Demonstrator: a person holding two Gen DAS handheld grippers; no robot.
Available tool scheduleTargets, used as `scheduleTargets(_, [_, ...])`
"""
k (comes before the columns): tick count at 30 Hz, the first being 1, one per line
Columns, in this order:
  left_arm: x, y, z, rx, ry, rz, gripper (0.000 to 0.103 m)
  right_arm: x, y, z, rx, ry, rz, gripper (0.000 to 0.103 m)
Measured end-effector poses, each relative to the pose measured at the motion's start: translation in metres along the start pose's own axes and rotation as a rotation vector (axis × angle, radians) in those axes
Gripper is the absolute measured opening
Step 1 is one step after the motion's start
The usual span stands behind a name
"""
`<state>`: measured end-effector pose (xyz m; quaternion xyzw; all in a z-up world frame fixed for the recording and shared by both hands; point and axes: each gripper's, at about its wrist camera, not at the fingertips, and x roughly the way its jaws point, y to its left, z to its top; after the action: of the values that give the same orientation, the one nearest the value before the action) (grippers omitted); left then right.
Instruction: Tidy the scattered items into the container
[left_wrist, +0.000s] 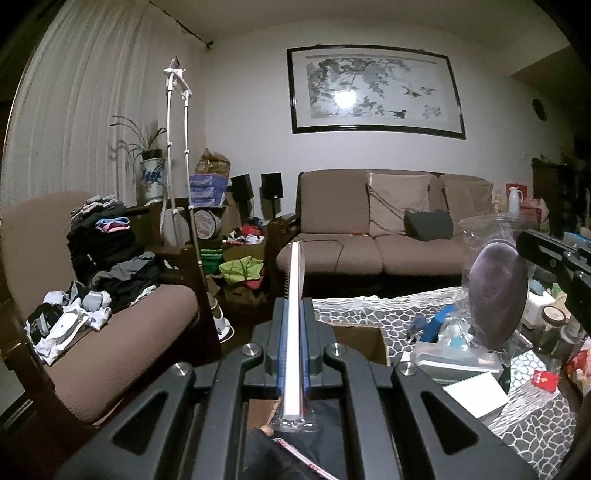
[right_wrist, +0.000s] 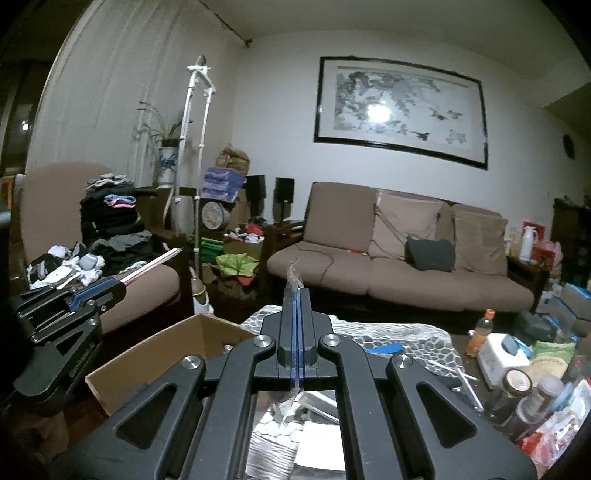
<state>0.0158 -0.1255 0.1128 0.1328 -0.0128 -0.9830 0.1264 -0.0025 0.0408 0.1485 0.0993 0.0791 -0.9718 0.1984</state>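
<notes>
Your left gripper (left_wrist: 293, 317) is clamped on a long white tube (left_wrist: 294, 314), its jaws pressed against it on both sides, and the tube runs straight out ahead past the fingertips with a clear cap at the near end. From the right wrist camera that same left gripper (right_wrist: 118, 286) sits off to the left, held up in the air beside the cardboard box (right_wrist: 155, 354), the tube (right_wrist: 155, 264) pointing toward the armchair.

Your right gripper (right_wrist: 297, 295) is pinched tight on a clear plastic bag (right_wrist: 293, 275), a crinkle of it sticking up past the tips. From the left wrist camera, the bag (left_wrist: 495, 266) hangs out at the right with a dark oval pad (left_wrist: 496, 295) inside it, held above the cluttered surface (right_wrist: 388, 332) with its grey pebble-pattern cover.

The box stands open on the near left part of that surface. Bottles and jars (right_wrist: 517, 384), an orange-capped bottle (right_wrist: 482, 328) and a blue item (right_wrist: 384, 349) lie scattered over to the right.
</notes>
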Motion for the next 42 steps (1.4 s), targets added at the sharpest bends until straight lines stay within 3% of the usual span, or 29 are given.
scheduleTargets(13, [0.004, 0.035, -0.003, -0.056, 0.056, 0.04, 0.006, 0.011, 0.048, -0.004, -0.035, 0.021, 0.116, 0.001])
scheduleTargets(23, [0.037, 0.041, -0.021, -0.046, 0.22, 0.022, 0.006, 0.048, 0.062, -0.019, 0.003, 0.122, 0.211, 0.001])
scheduleTargets(33, [0.074, 0.047, -0.045, -0.036, 0.386, -0.002, 0.006, 0.1, 0.069, -0.059, 0.086, 0.3, 0.372, 0.001])
scheduleTargets(42, [0.114, 0.051, -0.076, -0.136, 0.549, -0.073, 0.006, 0.153, 0.072, -0.102, 0.094, 0.465, 0.331, 0.001])
